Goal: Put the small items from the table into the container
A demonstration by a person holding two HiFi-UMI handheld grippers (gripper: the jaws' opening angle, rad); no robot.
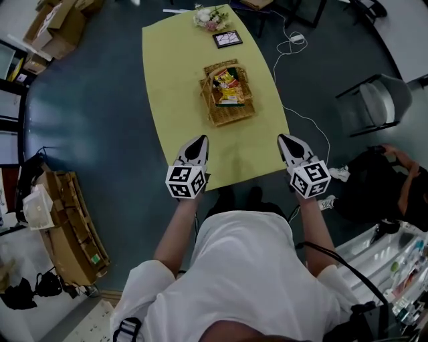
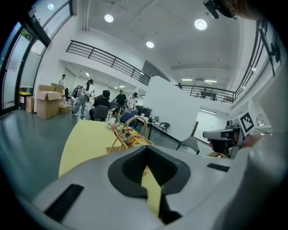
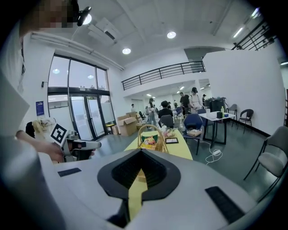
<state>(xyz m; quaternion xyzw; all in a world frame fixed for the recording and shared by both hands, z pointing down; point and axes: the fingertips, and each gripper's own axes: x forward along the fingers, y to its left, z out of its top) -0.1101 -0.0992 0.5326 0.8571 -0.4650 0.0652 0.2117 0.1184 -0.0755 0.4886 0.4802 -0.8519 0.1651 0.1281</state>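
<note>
Head view: basket (image 1: 226,117) is lying ahead, closer to your left gripper (image 1: 200,139) than right gripper (image 1: 283,137).
Jaws: both pressing together, empty.

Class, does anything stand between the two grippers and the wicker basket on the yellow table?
Nothing visible does: only bare yellow table lies between the left gripper, the right gripper and the wicker basket. The flower bunch and black frame sit beyond it.
</note>
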